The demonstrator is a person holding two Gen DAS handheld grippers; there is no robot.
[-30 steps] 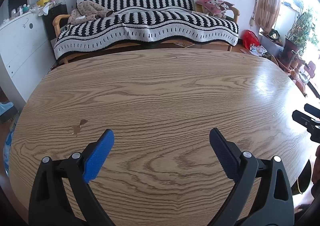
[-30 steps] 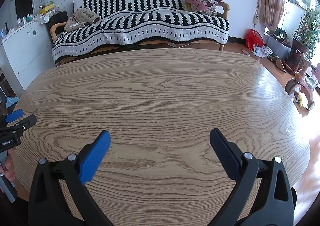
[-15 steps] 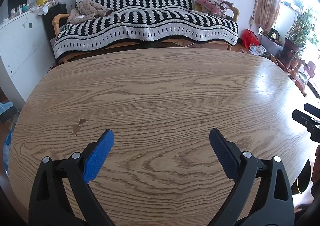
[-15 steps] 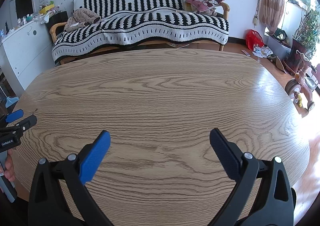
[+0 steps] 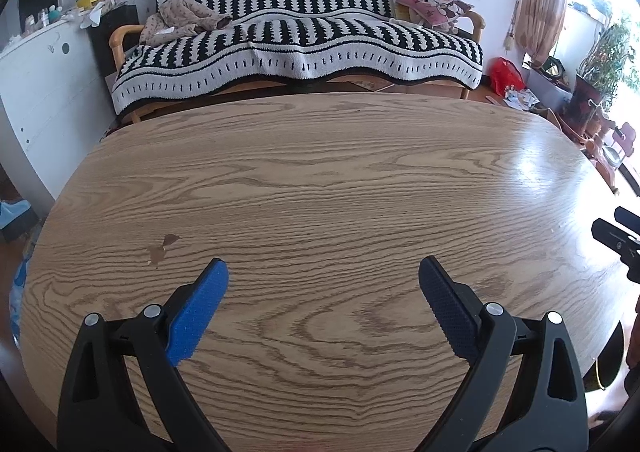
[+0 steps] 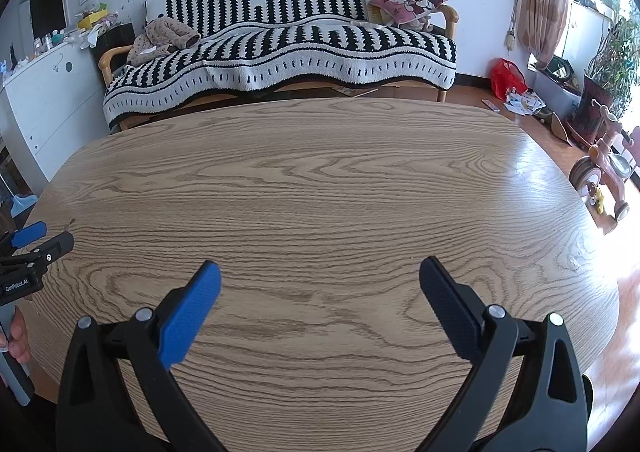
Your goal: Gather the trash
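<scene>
**Wooden table, both grippers spread wide**

A wood-grain table fills the foreground, with a sofa under a black-and-white striped blanket behind it. The left gripper hovers over the near edge, jaws released and holding nothing; a small brown scrap lies on the wood just left of its blue pad. The right gripper is likewise released and empty. Loose papers litter the floor beside a red bag.
</scene>
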